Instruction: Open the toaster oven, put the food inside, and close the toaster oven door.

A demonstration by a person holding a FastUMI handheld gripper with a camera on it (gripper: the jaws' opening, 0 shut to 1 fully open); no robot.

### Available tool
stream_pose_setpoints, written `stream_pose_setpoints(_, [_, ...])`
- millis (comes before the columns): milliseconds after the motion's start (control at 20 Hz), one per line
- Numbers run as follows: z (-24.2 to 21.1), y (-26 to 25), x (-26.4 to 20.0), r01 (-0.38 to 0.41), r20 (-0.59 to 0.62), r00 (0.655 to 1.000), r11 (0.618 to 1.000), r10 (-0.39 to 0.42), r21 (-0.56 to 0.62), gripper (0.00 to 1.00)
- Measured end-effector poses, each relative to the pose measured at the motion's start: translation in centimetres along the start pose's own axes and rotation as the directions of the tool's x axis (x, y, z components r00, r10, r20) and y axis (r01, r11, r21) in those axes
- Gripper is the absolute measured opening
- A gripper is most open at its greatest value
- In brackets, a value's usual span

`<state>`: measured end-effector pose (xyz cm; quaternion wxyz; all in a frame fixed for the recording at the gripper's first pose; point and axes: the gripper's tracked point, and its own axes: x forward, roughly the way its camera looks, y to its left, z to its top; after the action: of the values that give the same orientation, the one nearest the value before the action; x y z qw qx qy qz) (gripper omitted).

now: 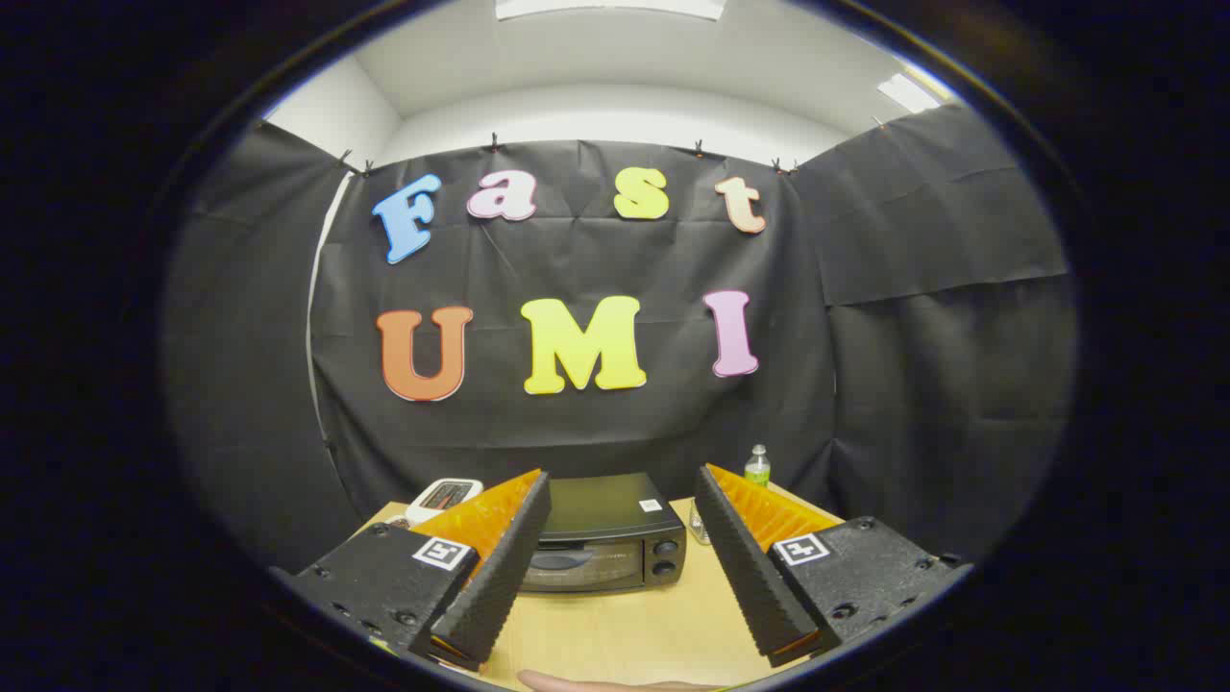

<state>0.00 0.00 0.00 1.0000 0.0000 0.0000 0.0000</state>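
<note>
The tongs [623, 567] stand spread apart, holding nothing, above the wooden desk [615, 625]. Between them at lower centre sits the toaster oven [605, 538], door closed. A small bottle [757, 466] stands right of it; left, perhaps a white scale [444, 497].

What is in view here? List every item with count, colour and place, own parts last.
toaster oven: one, black, door shut, on the table beyond the fingers, seen through the gap between them.
white device: one, white with a dark face, on the table left of the toaster oven, partly hidden by a finger.
bottle: one, clear with a green label, on the table behind the right finger.
table: one, light wood, under everything.
hand: a sliver, at the table's near edge below the fingers.
gripper: one, jaws wide open, holding nothing, aimed at the toaster oven.
</note>
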Motion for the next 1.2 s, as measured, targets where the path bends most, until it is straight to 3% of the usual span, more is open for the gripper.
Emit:
stream_pose_setpoints(600, [-3.3,1.2,3.8,-0.039,-0.03,0.999,0.999,0.039,-0.004,0.99])
stream_pose_setpoints(800, [-4.5,1.4,6.5,-0.04,-0.025,0.999,0.999,0.04,-0.005,0.99])
stream_pose_setpoints(1200, [-8.9,4.4,14.5,-0.128,-0.059,0.99,0.99,0.125,-0.054,1.0])
